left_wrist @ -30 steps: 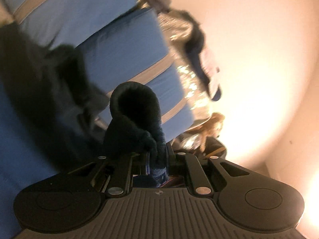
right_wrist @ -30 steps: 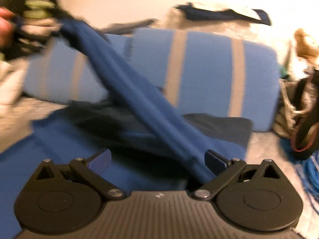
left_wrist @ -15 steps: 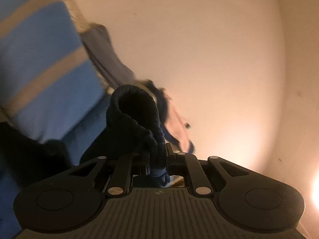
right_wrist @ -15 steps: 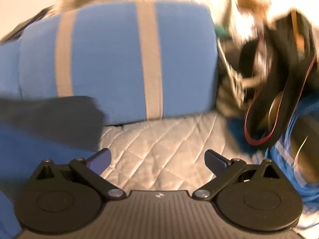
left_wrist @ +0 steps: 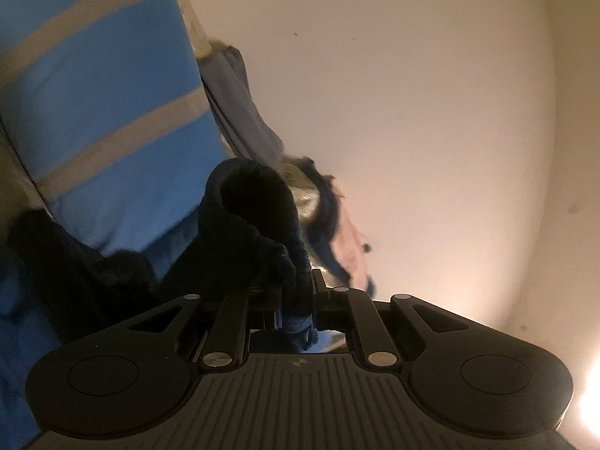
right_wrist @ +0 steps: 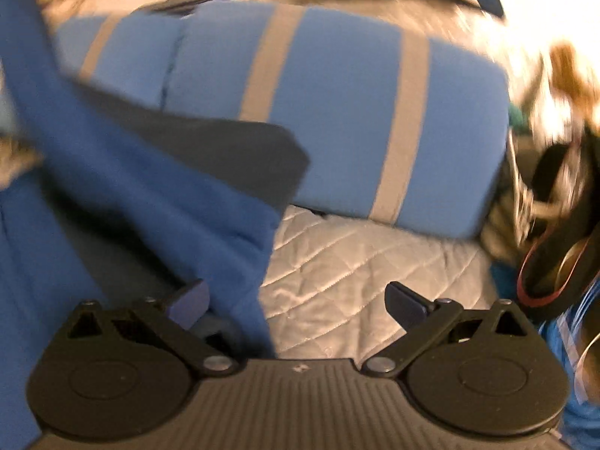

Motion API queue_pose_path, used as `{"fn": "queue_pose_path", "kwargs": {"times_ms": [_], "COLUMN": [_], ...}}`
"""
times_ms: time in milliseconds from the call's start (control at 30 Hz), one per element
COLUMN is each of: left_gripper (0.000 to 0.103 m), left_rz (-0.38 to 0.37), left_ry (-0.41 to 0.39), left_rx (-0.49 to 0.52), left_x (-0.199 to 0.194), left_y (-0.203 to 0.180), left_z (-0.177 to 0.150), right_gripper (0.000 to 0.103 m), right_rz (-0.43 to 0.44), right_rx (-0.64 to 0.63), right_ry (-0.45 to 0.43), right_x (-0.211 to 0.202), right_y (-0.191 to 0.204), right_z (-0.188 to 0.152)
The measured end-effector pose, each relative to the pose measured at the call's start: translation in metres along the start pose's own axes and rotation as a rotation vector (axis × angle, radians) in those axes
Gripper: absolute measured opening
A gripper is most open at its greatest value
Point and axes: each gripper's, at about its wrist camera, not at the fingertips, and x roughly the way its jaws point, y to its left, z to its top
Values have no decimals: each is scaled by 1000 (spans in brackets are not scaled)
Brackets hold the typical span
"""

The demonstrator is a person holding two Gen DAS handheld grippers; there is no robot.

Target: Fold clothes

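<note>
My left gripper (left_wrist: 296,300) is shut on a fold of the dark blue garment (left_wrist: 251,221), which bulges up in a loop above the jaws and hangs down to the left. In the right wrist view the same blue garment (right_wrist: 123,187) stretches from the upper left down across the bed toward my right gripper (right_wrist: 296,296). The right gripper is open; the cloth lies against its left finger (right_wrist: 187,300) and the right finger (right_wrist: 407,302) is bare over the quilt.
Blue pillows with grey stripes (right_wrist: 337,112) lean behind the garment, also in the left wrist view (left_wrist: 93,112). A grey quilted cover (right_wrist: 356,273) lies under the right gripper. Bags and clutter (right_wrist: 555,225) sit at right. Other clothes (left_wrist: 337,232) pile against a bare wall (left_wrist: 412,112).
The right gripper let go of the blue garment, swung right, then back left toward it. The left gripper kept its hold and tilted up toward the wall.
</note>
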Motion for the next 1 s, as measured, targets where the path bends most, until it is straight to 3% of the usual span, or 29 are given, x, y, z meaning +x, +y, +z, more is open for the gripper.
{"fn": "queue_pose_path", "kwargs": {"times_ms": [100, 200, 333, 567, 700, 867, 1000], "left_gripper": [13, 13, 13, 13, 13, 13, 13], "left_rz": [-24, -49, -34, 107, 241, 415, 453], "left_ry": [18, 44, 72, 169, 266, 307, 332], "left_rx": [0, 3, 82, 198, 236, 100, 6], "left_x": [4, 7, 4, -5, -16, -28, -26], "left_y": [-10, -21, -35, -8, 31, 88, 100], "left_z": [-5, -10, -14, -21, -32, -40, -32], "right_gripper": [103, 103, 103, 103, 103, 103, 103], "right_rz": [-45, -100, -200, -101, -64, -56, -57], "right_rx": [-152, -219, -156, 135, 232, 264, 258], "right_ry": [-17, 20, 63, 118, 168, 201, 201], "right_x": [4, 30, 50, 48, 52, 57, 57], "right_y": [37, 54, 35, -53, -84, -87, -89], "right_z": [3, 9, 14, 7, -11, -20, -19]}}
